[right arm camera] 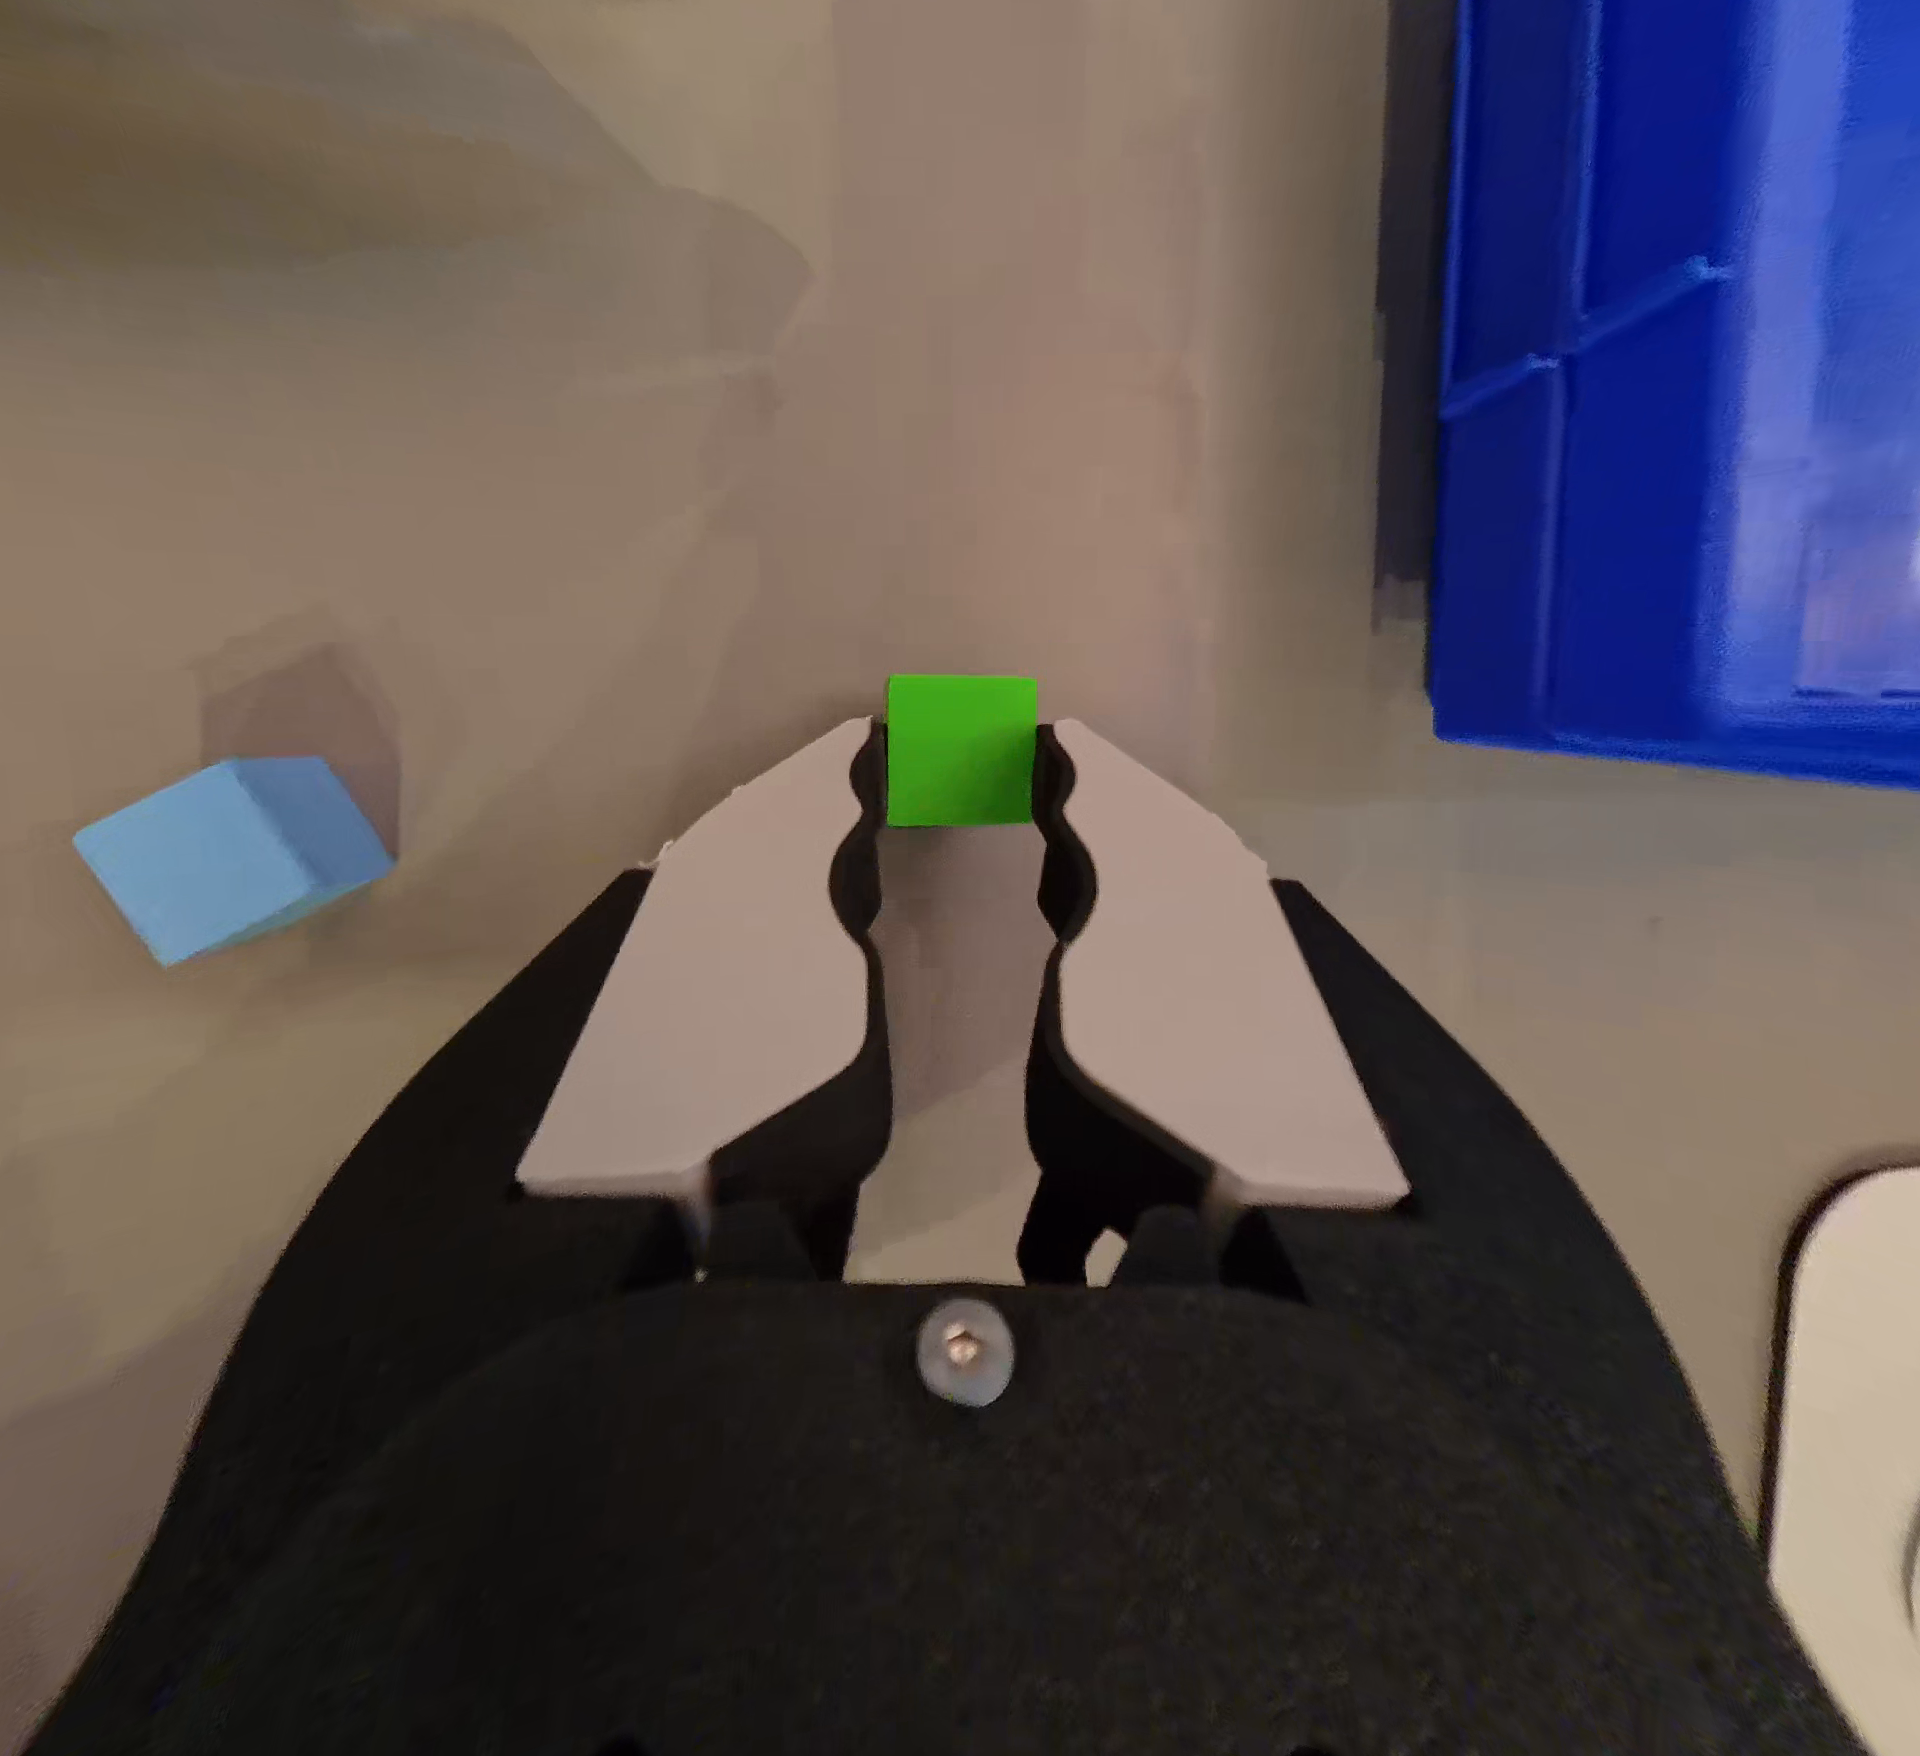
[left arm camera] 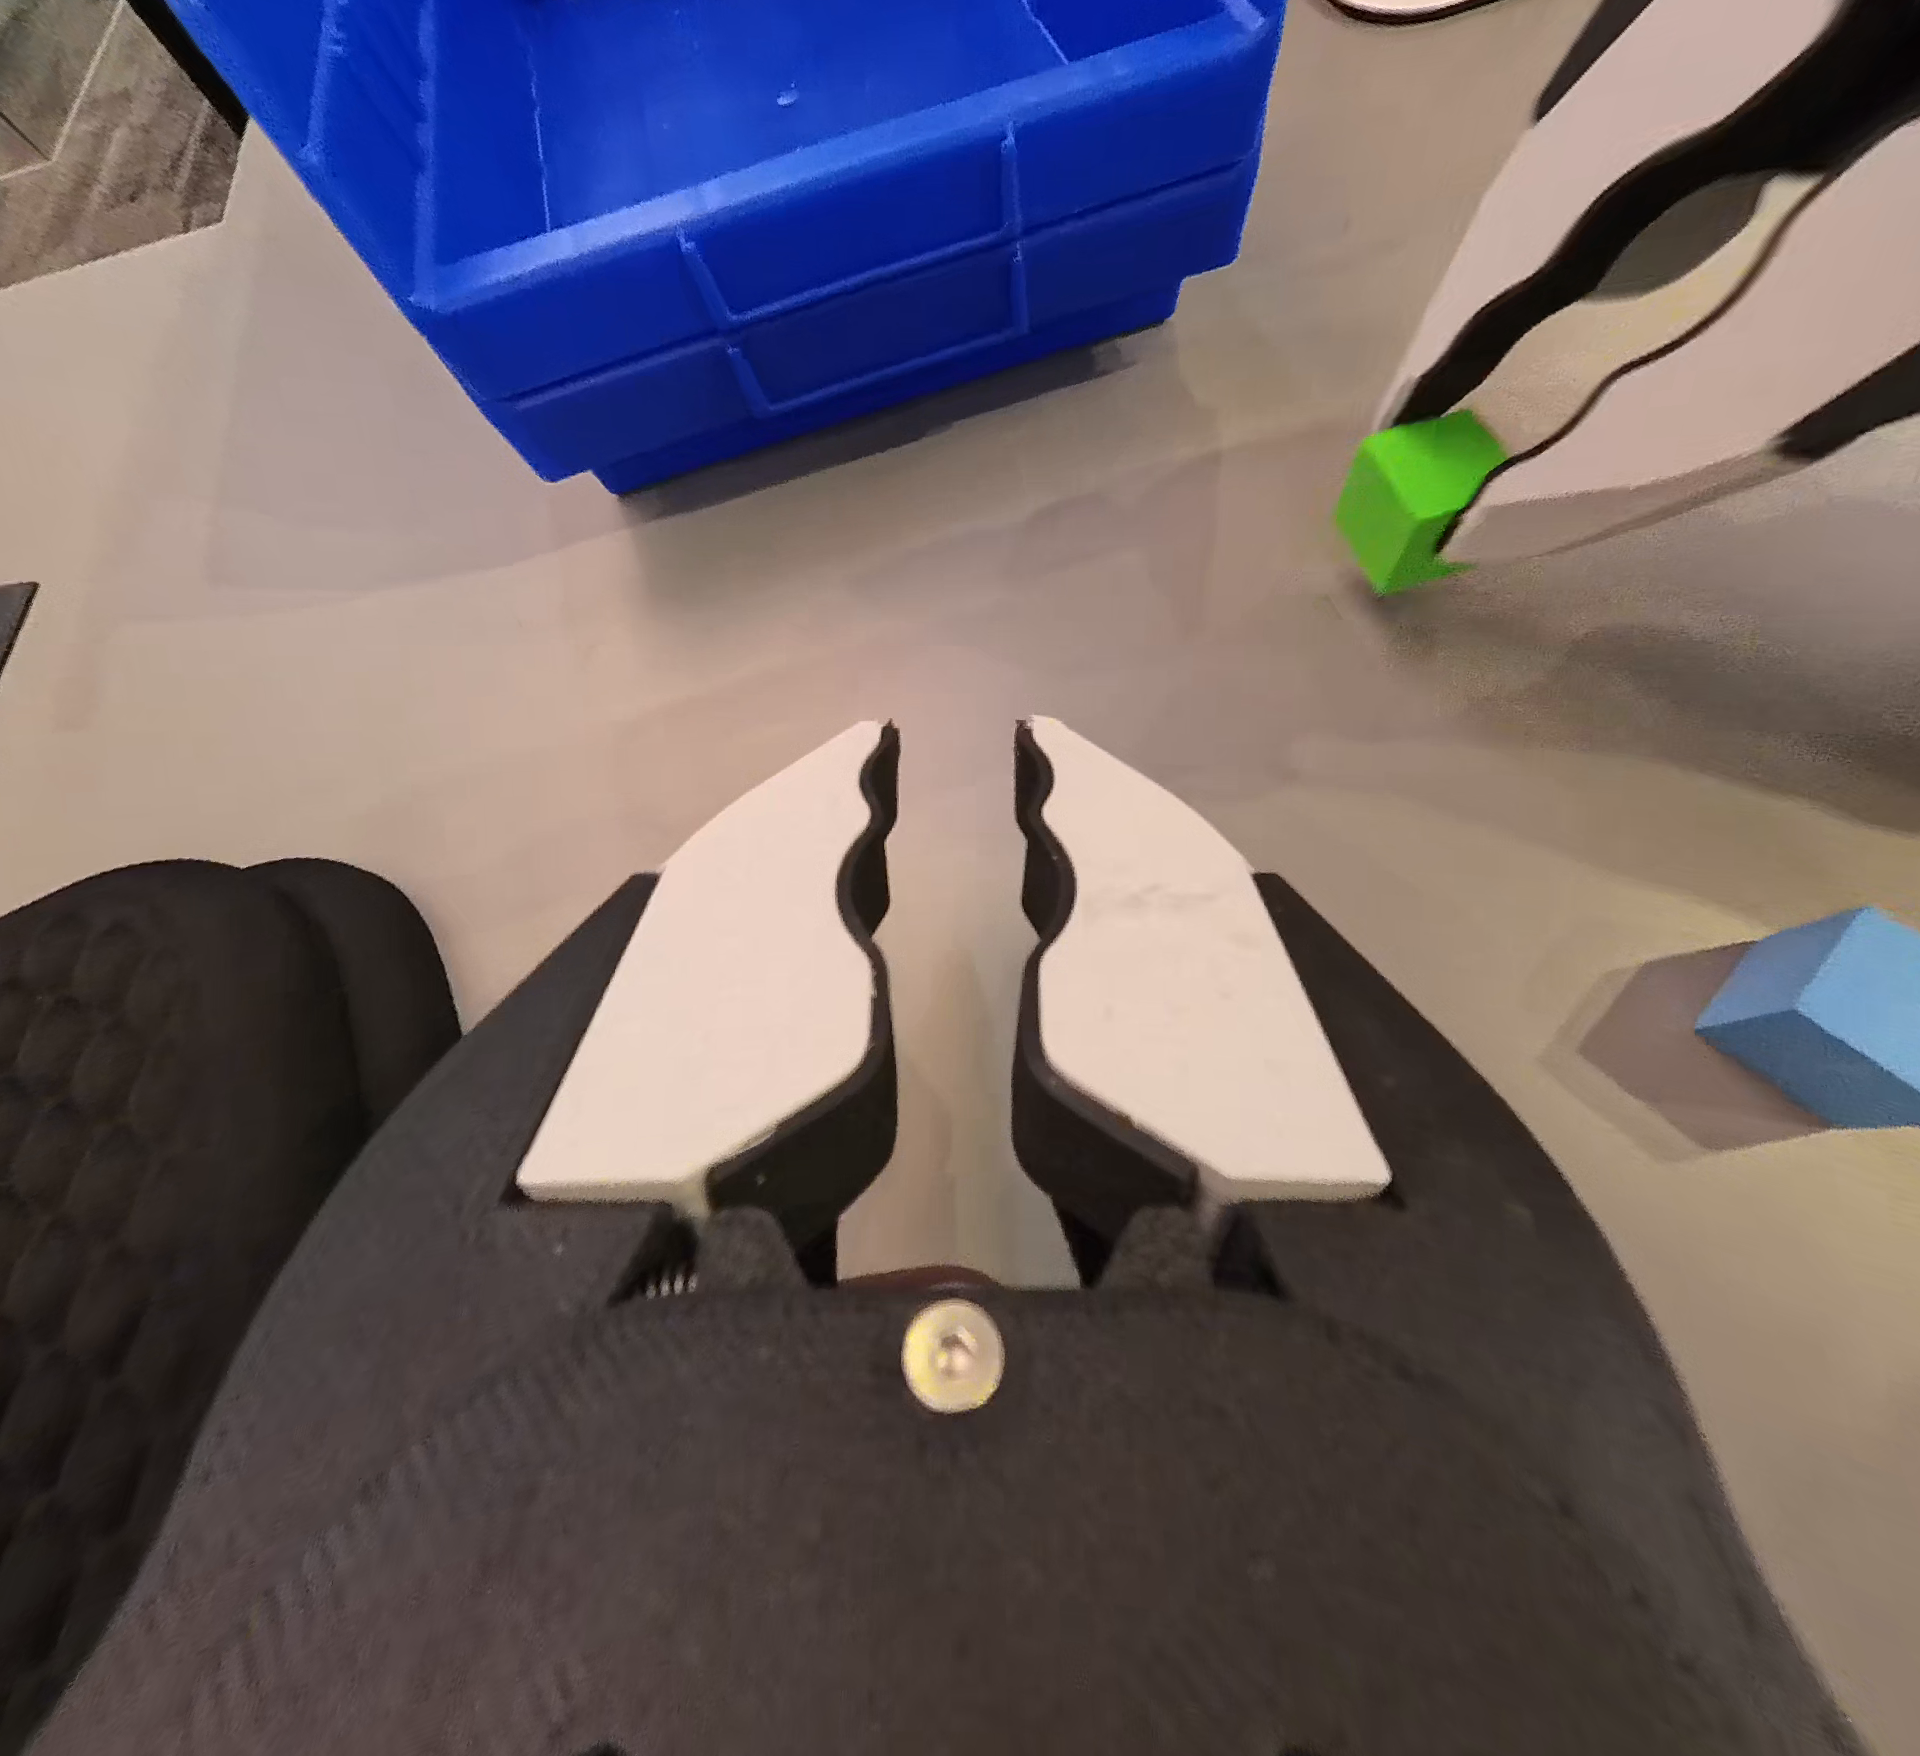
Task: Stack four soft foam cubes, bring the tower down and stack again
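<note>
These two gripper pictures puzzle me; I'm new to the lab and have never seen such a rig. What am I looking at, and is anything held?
A person holds two hand-held pincers, each with a camera looking along its fingers. The left wrist view shows the left gripper, its fingers apart with nothing between them. The right wrist view shows the right gripper, its pads pressed on a green cube. On the grey table also lie a light blue cube and an empty blue bin.
</note>
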Tool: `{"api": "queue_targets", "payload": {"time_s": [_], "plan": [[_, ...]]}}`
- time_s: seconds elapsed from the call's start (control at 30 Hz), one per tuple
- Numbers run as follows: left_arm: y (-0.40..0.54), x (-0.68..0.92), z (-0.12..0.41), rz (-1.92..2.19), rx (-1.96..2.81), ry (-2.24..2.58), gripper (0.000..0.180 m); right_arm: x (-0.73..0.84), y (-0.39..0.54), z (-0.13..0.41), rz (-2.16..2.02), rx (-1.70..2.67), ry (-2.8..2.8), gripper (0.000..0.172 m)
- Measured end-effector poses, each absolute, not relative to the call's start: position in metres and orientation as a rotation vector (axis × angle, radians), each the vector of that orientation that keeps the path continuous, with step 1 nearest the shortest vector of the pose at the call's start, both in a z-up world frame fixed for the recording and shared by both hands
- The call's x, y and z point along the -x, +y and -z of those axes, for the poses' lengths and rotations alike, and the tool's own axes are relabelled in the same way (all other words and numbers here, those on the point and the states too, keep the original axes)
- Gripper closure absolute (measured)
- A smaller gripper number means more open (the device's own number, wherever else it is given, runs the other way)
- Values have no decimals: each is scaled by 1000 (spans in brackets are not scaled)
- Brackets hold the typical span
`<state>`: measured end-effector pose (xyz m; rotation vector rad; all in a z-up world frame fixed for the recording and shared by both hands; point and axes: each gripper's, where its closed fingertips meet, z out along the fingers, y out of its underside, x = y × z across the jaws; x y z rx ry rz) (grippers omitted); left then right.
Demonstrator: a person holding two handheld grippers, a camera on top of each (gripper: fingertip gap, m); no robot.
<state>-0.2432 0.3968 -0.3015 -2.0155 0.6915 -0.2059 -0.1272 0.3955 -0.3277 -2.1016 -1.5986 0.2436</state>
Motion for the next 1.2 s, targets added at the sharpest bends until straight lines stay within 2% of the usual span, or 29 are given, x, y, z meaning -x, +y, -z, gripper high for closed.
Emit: {"api": "queue_targets", "payload": {"time_s": [0.23, 0.47, 0.87, 1.2], "plan": [[394, 239, 303, 196, 2015, 718, 160, 45, 347, 271, -299, 2013, -1647, 145], [388, 223, 314, 141, 2021, 819, 160, -72, 306, 251, -266, 2035, -1638, 145], [390, 221, 322, 115, 2041, 838, 160, -108, 298, 295, -298, 2059, -1719, 145], [391, 219, 324, 120, 2041, 847, 160, -110, 300, 309, -304, 2086, -1731, 145]]}}
